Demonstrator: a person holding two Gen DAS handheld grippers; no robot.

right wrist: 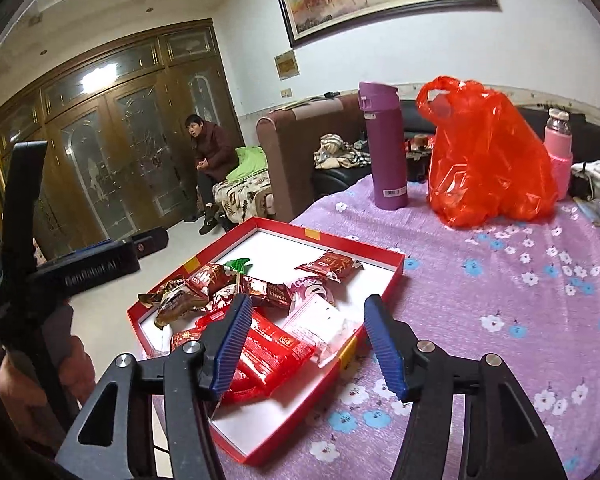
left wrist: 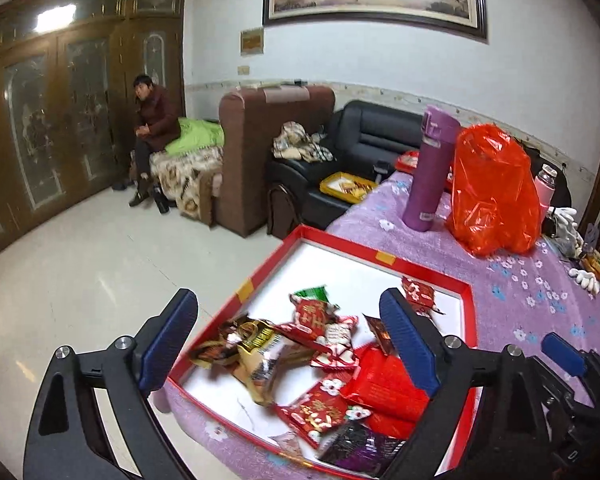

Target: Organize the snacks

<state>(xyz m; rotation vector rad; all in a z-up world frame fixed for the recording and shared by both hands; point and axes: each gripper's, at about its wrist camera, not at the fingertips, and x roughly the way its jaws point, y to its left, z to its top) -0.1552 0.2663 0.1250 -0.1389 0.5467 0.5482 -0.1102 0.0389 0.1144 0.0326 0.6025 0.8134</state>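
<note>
Left tool (left wrist: 288,344) and right tool (right wrist: 304,344) both hang spread and empty above the red tray (right wrist: 384,280), which holds about ten wrapped snacks (right wrist: 276,356). The tray lies on a purple flowered tabletop (right wrist: 500,320); beyond it stand one purple flask (right wrist: 384,148), one red bag (right wrist: 488,152) and one pink bottle (right wrist: 558,152). Only the left view shows a yellow tray (left wrist: 348,186) on the black sofa (left wrist: 372,136).

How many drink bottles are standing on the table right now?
2: the purple flask stands left of the red plastic bag, the pink bottle just right of it. The bag may hide others.
</note>
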